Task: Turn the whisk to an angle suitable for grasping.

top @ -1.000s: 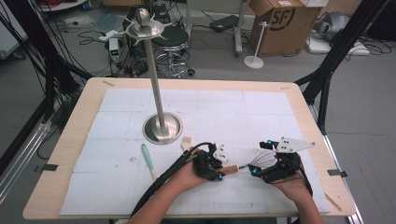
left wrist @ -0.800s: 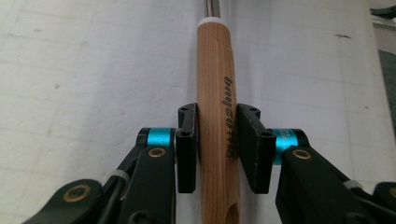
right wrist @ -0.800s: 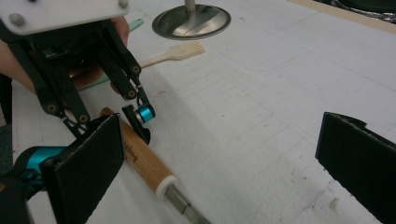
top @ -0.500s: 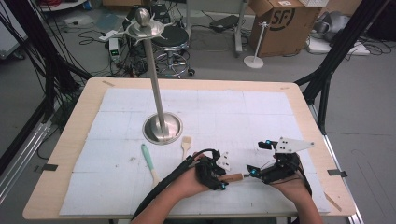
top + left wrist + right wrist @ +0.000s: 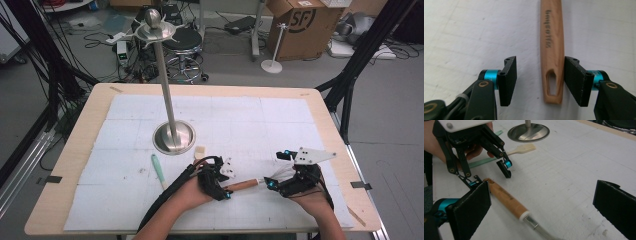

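Wooden handle (image 5: pixel 551 50) btwn left gripper (image 5: pixel 540 80) fingers, touching right pad (image 5: pixel 574 80).

On the table (image 5: pixel 320 107), the stand (image 5: pixel 173 136) sits left of centre. Just right of its base lies a brush (image 5: pixel 200 151), with a spatula (image 5: pixel 158 170) before it. Near the front edge, a wooden-handled tool (image 5: pixel 242 185) lies between the 2 grippers.

Tan wood handle (image 5: pixel 552 50), black gripper (image 5: pixel 539 82) w/ teal joints.
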A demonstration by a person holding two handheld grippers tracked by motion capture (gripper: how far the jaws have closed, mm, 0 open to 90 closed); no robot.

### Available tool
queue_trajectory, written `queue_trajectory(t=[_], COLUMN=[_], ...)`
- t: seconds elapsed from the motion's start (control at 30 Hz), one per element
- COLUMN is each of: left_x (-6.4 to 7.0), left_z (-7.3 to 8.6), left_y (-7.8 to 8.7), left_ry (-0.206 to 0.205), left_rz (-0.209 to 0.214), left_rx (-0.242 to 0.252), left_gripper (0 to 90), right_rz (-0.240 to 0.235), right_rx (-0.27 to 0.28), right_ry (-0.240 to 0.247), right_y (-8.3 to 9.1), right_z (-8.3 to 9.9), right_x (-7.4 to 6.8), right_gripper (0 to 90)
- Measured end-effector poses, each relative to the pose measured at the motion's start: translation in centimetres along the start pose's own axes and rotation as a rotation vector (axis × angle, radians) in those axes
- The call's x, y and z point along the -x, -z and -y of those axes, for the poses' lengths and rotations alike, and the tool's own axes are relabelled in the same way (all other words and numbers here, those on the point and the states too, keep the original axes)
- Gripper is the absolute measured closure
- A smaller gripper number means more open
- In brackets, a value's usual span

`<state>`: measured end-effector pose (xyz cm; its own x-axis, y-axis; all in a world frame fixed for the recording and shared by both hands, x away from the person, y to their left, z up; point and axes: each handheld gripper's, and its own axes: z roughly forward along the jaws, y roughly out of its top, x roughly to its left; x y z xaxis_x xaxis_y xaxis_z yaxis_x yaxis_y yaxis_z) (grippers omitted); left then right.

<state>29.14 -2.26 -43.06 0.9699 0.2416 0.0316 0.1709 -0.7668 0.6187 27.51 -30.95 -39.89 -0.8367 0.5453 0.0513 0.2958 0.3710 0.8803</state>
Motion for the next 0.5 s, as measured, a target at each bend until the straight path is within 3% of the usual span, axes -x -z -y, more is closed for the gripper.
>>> queue_trajectory(t=[0.3, 0.5], left_x=[-0.64, -1.22], left_z=[0.46, 0.82], left_y=[0.4, 0.8], left_ry=[0.013, 0.038], left_rz=[-0.02, -0.057], left_rx=[-0.006, -0.011], left_gripper=[44.8, 45.0], right_rz=[0.001, -0.003], right_rx=[-0.002, -0.004], right_ry=[0.002, 0.002], right_y=[-0.1, -0.13], right_z=[0.04, 0.05], right_x=[0.09, 0.03], right_gripper=[0.6, 0.6])
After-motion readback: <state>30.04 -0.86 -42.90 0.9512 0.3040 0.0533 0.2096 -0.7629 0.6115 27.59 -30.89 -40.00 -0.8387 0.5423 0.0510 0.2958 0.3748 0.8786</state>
